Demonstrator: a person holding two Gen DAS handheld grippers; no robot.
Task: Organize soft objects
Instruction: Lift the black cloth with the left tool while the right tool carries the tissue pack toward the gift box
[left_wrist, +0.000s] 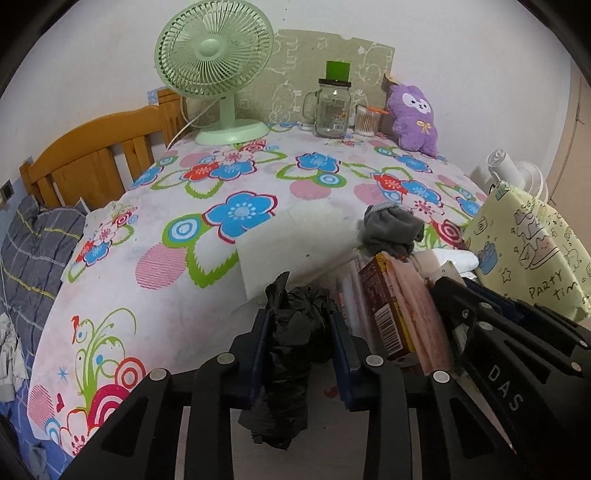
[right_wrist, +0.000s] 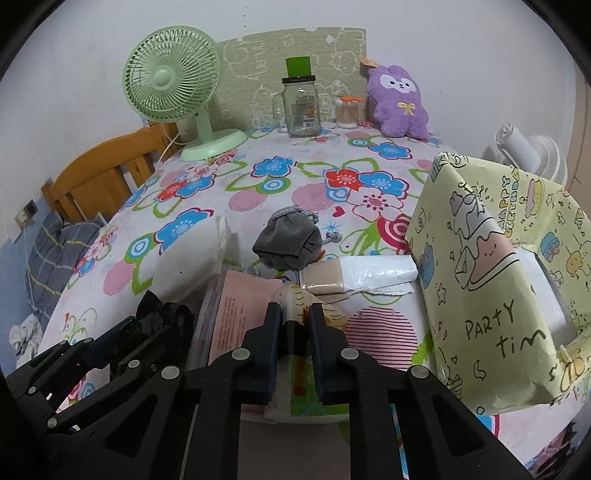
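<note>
The left gripper (left_wrist: 300, 325) jaws clench a crumpled, shiny black plastic bag (left_wrist: 291, 332); the right gripper (right_wrist: 294, 325) jaws pinch a thin, glossy pink packet (right_wrist: 240, 317) on the flowery bench (right_wrist: 295, 184).

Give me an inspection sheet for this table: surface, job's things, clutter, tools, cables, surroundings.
Surface: flowered tablecloth, mostly bare in the middle.
Job's things: black plastic bag; pink packet; grey pouch; white roll; purple plush toy at the back.
Clutter: green fan, glass jar, cotton swab tub, yellow gift bag at the right.
Tools: left tool shut on the black plastic bag; right tool shut on the pink packet's edge.
Cables: white fan cord running off the table's left edge.
Surroundings: wooden bed frame, plaid bedding, white fan, pale wall.
</note>
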